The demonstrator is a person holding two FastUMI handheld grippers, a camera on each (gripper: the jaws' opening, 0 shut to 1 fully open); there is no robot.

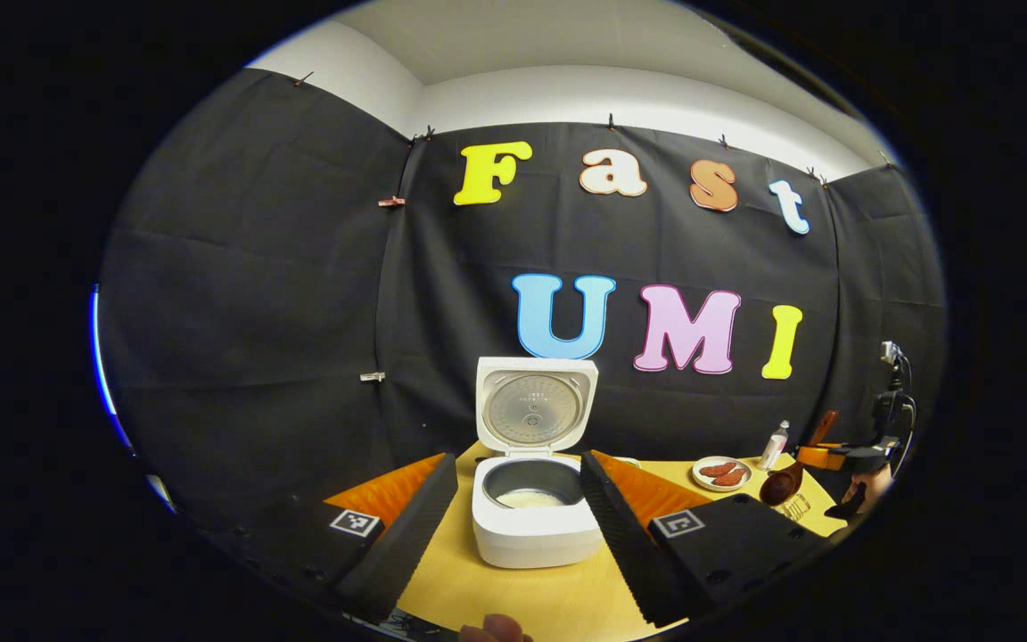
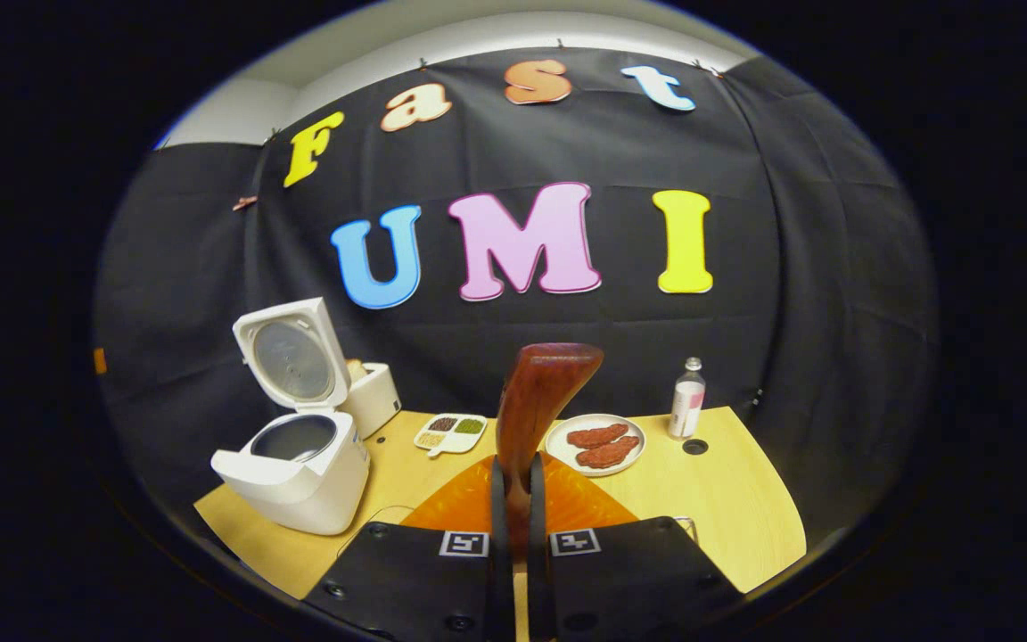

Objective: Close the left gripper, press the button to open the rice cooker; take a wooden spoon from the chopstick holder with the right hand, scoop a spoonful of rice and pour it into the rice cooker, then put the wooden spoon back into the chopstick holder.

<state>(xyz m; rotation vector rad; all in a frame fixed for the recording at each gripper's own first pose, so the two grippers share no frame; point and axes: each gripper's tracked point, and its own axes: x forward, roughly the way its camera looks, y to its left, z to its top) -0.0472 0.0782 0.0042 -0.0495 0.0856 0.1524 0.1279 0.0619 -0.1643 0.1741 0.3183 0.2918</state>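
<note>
Rice cooker (image 1: 536, 499) seen on wooden table (image 1: 558, 597), lid (image 1: 534, 406) raised upright, white rice visible at pot bottom. Left gripper (image 1: 518, 526) held wide apart, nothing gripped; cooker framed between its fingers. In right gripper view, right gripper (image 2: 518, 508) closed tightly on handle of wooden spoon (image 2: 536, 401), handle end rising above fingers. In left gripper view, spoon bowl seen hanging down at far right over table edge. Plate of sausages (image 2: 595, 443), small bottle (image 2: 687, 399), divided grain dish (image 2: 451, 432) noted behind.
</note>
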